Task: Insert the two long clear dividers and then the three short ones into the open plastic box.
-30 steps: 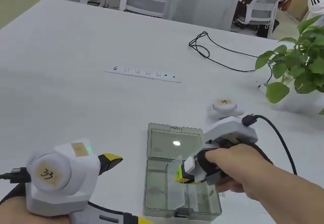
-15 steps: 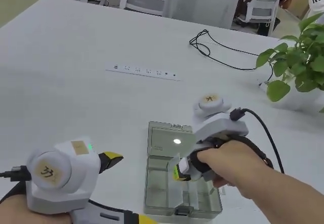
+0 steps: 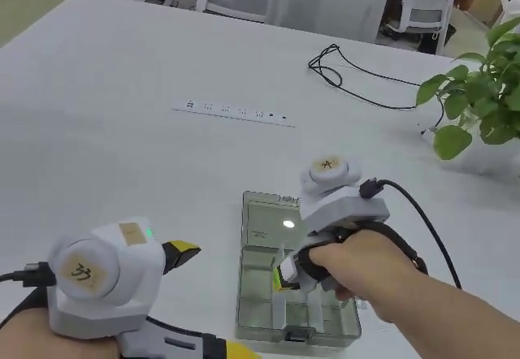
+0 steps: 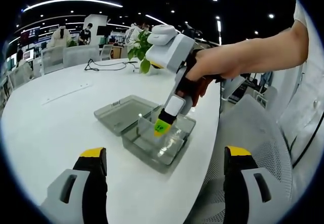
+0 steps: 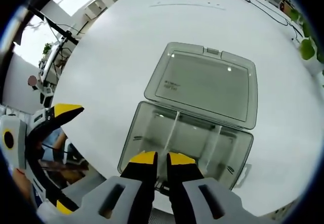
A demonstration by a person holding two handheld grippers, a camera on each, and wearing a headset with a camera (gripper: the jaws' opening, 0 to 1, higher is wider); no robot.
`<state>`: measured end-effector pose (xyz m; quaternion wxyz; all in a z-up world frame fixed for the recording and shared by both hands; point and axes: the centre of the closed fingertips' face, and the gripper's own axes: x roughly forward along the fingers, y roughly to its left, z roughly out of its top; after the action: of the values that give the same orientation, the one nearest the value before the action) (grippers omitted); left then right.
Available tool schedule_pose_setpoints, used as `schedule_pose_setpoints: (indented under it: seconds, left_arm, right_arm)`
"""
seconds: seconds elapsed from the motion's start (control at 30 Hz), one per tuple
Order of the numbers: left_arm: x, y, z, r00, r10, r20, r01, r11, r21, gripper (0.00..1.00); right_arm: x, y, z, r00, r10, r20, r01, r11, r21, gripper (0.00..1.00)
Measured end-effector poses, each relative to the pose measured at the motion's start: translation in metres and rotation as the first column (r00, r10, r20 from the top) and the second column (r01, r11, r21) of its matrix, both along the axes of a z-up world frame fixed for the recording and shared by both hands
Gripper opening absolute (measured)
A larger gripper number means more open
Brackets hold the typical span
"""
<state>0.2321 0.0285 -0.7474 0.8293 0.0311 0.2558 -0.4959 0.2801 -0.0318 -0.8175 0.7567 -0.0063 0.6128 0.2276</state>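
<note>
The open clear plastic box (image 3: 253,310) lies on the white table, its lid (image 3: 268,217) flat behind it. My right gripper (image 3: 282,279) hangs tip-down over the box's middle, jaws nearly together on a clear divider (image 3: 279,314) that stands on edge inside. In the right gripper view the jaws (image 5: 162,158) pinch that divider (image 5: 171,133), and a second clear divider (image 5: 212,143) stands to its right in the box (image 5: 132,143). My left gripper (image 3: 207,302) waits open to the left of the box, holding nothing. The left gripper view (image 4: 164,155) looks at the box (image 4: 167,150) and the right gripper (image 4: 162,127).
A white power strip (image 3: 231,113) lies mid-table. A black cable (image 3: 357,79) loops at the back right beside a potted plant (image 3: 479,107). Chairs (image 3: 325,2) line the far edge. The box sits close to the table's near edge.
The right gripper has swung a little left and more upright over the box, still pinching the divider. The left gripper has stayed put. The head camera shifted slightly.
</note>
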Motion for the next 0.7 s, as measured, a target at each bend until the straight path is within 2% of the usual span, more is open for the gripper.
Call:
schedule_pose_setpoints:
  seconds: [0.43,0.57,0.7]
  left_arm:
    - [0.0011,0.0034,-0.0035,1.0,0.0,-0.002,0.0,1.0,0.019,1.0]
    - [0.0017,0.0042,-0.0046,1.0,-0.002,-0.003,0.002,1.0,0.029,1.0]
    - [0.0027,0.0045,-0.0024,1.0,0.001,-0.001,0.0,1.0,0.031,1.0]
  right_arm:
    - [-0.0001,0.0003,-0.0081,1.0,-0.011,-0.001,0.011,0.999,0.045,0.1]
    - [0.0003,0.0009,-0.0074,1.0,-0.013,0.008,0.012,0.997,0.082,0.11]
    - [0.0003,0.0012,-0.0032,0.999,-0.05,0.003,0.049,0.988,0.149,0.13]
